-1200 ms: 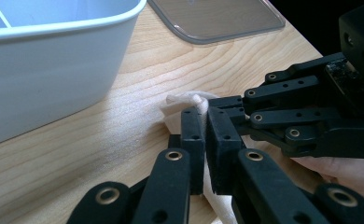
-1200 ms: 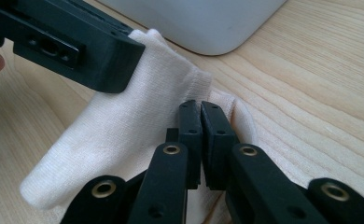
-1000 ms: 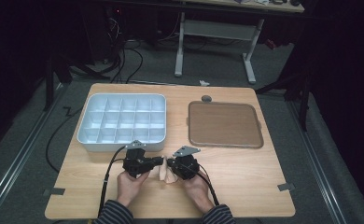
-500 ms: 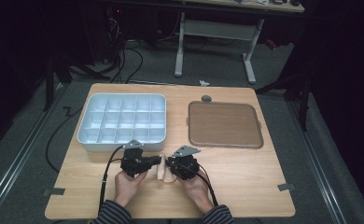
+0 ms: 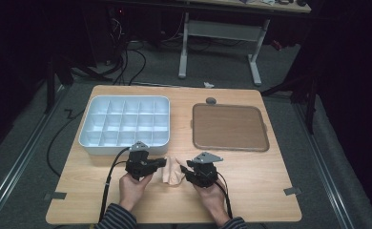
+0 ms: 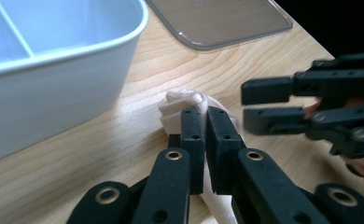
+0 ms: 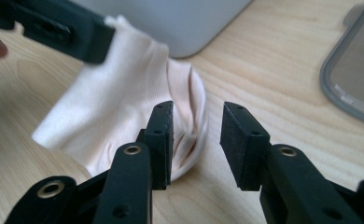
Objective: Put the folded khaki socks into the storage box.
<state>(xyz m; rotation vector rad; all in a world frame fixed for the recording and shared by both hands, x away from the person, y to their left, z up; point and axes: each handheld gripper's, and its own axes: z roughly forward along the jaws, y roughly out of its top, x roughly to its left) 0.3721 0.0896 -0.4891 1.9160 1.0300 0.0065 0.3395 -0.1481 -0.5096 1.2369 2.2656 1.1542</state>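
Observation:
A small pale peach cloth [image 5: 173, 172] lies crumpled on the wooden table [image 5: 251, 191] between my two grippers. My left gripper [image 5: 163, 163] comes at it from the left. In the left gripper view its jaws [image 6: 202, 114] are pressed together on a fold of the cloth [image 6: 185, 99]. My right gripper [image 5: 184, 168] faces it from the right with its jaws apart. In the right gripper view it [image 7: 196, 119] stands open at the cloth's [image 7: 124, 98] rounded edge, one jaw over the fabric and one over bare wood.
A white tray [image 5: 125, 148] of empty compartments stands just behind the left gripper, close to the cloth. A brown flat tray [image 5: 229, 126] lies at the back right, with a small dark knob [image 5: 211, 100] behind it. Bare wood extends to the right of the hands.
Both hands have shifted only slightly. The right gripper has drawn a little to the right, and the cloth stays between the two grippers.

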